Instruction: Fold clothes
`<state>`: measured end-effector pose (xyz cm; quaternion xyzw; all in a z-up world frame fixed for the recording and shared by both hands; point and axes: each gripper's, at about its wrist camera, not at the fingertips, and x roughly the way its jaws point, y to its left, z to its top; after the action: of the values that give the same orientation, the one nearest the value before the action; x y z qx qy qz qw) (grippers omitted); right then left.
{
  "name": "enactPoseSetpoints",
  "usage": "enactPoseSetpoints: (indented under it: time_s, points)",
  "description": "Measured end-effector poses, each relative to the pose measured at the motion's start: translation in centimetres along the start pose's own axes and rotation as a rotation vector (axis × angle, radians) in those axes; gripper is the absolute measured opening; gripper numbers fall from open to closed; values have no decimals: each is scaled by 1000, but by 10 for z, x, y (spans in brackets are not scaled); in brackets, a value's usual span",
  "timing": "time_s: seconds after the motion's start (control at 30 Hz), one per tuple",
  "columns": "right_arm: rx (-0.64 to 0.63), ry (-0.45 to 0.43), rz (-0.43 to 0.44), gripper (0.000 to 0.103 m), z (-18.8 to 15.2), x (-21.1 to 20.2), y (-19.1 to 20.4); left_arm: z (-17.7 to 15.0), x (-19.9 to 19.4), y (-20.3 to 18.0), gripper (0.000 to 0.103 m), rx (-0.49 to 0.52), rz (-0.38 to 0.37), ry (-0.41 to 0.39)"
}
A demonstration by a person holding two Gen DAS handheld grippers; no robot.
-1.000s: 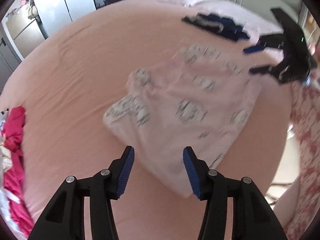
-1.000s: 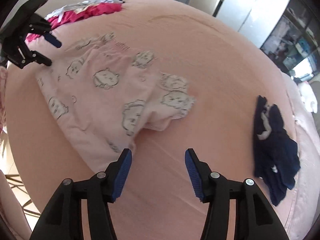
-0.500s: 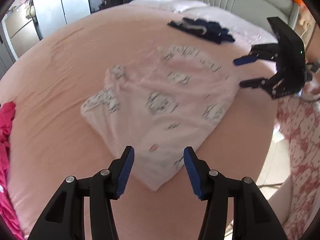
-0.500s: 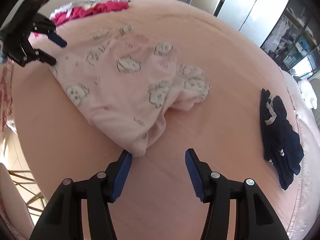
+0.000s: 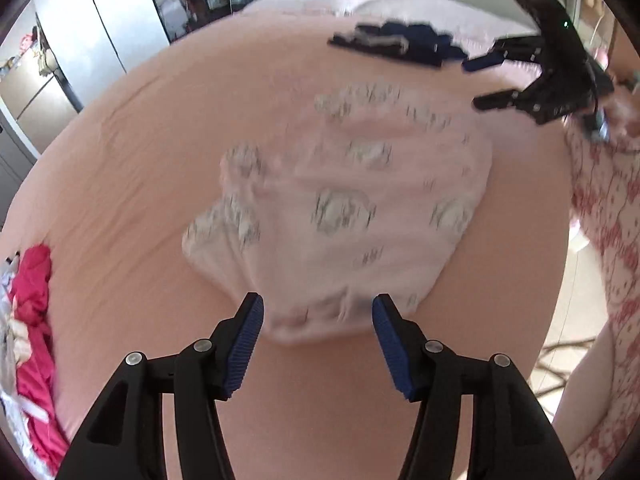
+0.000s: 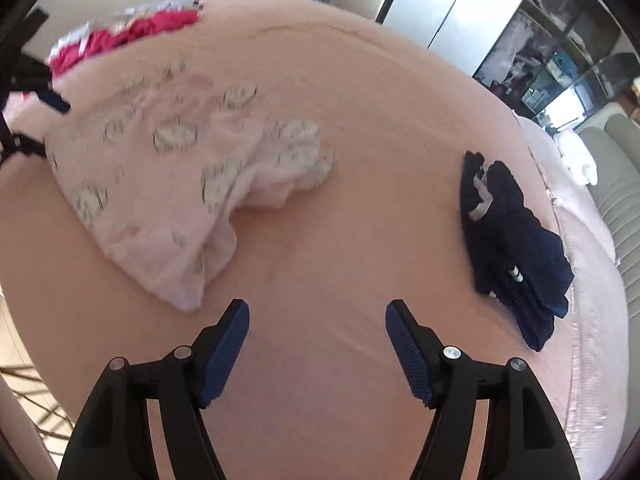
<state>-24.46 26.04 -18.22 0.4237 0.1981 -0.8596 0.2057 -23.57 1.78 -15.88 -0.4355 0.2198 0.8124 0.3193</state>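
The left gripper (image 5: 316,320) has been brought closer to the garment (image 5: 344,216), jaws spread at its near edge. The right gripper (image 6: 316,328) is spread over bare bed (image 6: 360,208).

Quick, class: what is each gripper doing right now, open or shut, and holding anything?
Left gripper: open, holding nothing, at the near edge of the pink printed garment.
Right gripper: open, holding nothing, over the bed sheet.

Left tool (image 5: 316,320) gapes over pale printed garment's (image 5: 352,208) near edge (blurred) on pink bed (image 5: 168,128).
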Motion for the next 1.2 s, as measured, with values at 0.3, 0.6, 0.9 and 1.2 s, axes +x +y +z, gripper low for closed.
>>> enactPoseSetpoints:
  time_s: [0.3, 0.6, 0.9, 1.2]
  points:
    - [-164, 66, 191, 67, 45, 87, 53, -15, 38, 13, 56, 84, -112, 140]
    - [-41, -28, 185, 70, 45, 44, 9, -4, -9, 36, 61, -42, -101, -57]
    - [-29, 16, 204, 61, 48, 88, 24, -7, 28, 46, 62, 11, 35, 39]
    - [-15, -25, 226, 74, 31, 53, 48, 2, 22, 19, 61, -50, 86, -47]
